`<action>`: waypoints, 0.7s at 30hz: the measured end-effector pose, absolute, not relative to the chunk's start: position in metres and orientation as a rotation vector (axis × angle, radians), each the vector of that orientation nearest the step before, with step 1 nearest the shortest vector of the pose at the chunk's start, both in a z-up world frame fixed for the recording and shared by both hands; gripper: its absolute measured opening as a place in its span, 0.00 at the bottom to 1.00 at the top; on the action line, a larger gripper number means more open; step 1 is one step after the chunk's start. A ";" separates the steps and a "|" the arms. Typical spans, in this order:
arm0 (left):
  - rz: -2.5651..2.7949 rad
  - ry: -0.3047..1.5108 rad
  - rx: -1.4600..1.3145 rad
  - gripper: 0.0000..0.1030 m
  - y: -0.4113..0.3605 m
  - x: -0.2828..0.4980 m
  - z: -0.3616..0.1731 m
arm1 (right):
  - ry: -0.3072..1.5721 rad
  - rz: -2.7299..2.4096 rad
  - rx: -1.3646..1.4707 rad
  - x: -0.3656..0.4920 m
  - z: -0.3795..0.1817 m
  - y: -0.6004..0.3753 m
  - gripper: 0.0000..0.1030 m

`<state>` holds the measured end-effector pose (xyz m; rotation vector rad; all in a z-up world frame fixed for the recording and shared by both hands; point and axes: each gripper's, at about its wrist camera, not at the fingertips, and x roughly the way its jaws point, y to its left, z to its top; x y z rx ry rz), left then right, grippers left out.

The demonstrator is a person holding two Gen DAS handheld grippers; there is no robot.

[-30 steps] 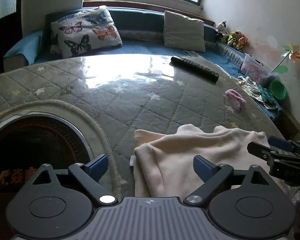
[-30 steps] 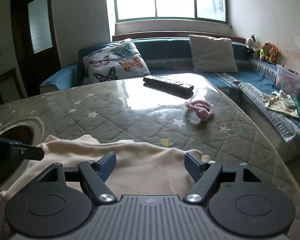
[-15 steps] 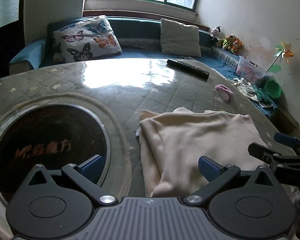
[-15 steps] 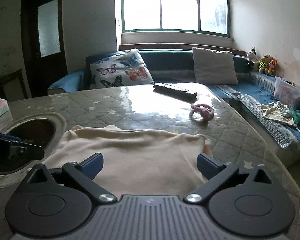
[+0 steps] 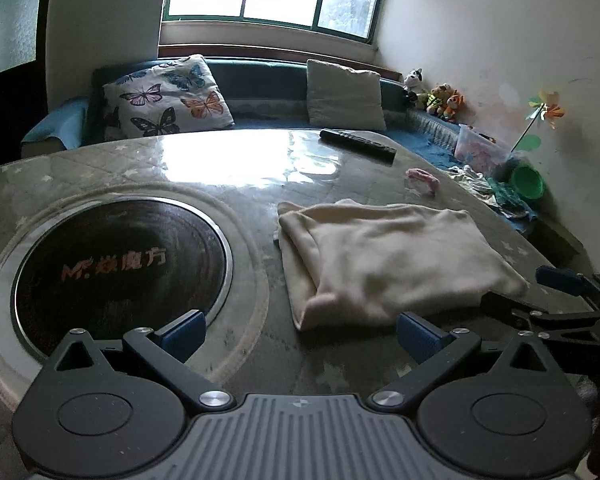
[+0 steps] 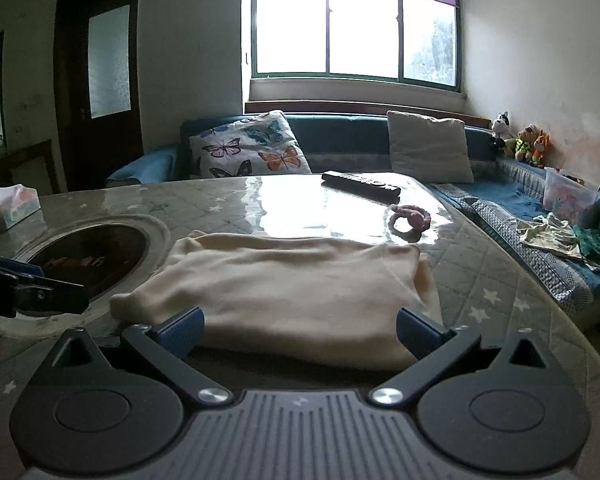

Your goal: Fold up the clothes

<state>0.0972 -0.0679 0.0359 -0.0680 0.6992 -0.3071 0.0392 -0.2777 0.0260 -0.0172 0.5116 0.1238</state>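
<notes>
Two grippers hang over the quilted table (image 5: pixel 100 168), both with jaws spread wide and nothing between the pads. The folded cream garment (image 5: pixel 384 264) lies flat ahead of the left gripper (image 5: pixel 300 330) and toward its right finger, whose blue pad sits just short of the cloth's near edge without touching it. Off that gripper's left finger is the round dark hotplate (image 5: pixel 120 264) set into the tabletop. The right gripper (image 6: pixel 300 330) faces the same garment (image 6: pixel 292 280) squarely, the cloth's near fold lying just beyond both blue pads, close but apart. Both grippers tilt downward toward the tabletop, side by side; each shows at the edge of the other's view. Beyond the garment, farther from the right gripper, lie a pink scrunchie (image 6: pixel 410 220) and a black remote control (image 6: pixel 360 184).
</notes>
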 end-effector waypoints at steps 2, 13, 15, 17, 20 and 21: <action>-0.307 0.692 -0.059 1.00 -0.068 0.089 0.035 | 0.511 0.128 -0.013 0.032 0.025 -0.275 1.00; -0.269 0.679 0.024 1.00 -0.066 0.053 0.024 | 0.535 0.137 -0.016 0.000 0.016 -0.261 1.00; -0.266 0.682 0.031 1.00 -0.065 0.048 0.022 | 0.546 0.135 -0.015 -0.004 0.013 -0.260 1.00; -0.262 0.685 0.034 1.00 -0.064 0.043 0.021 | 0.555 0.133 -0.009 -0.008 0.011 -0.260 1.00; -0.254 0.687 0.045 1.00 -0.064 0.037 0.020 | 0.562 0.125 -0.006 -0.014 0.009 -0.259 1.00; -0.252 0.686 0.050 1.00 -0.064 0.035 0.019 | 0.561 0.122 -0.004 -0.016 0.009 -0.258 1.00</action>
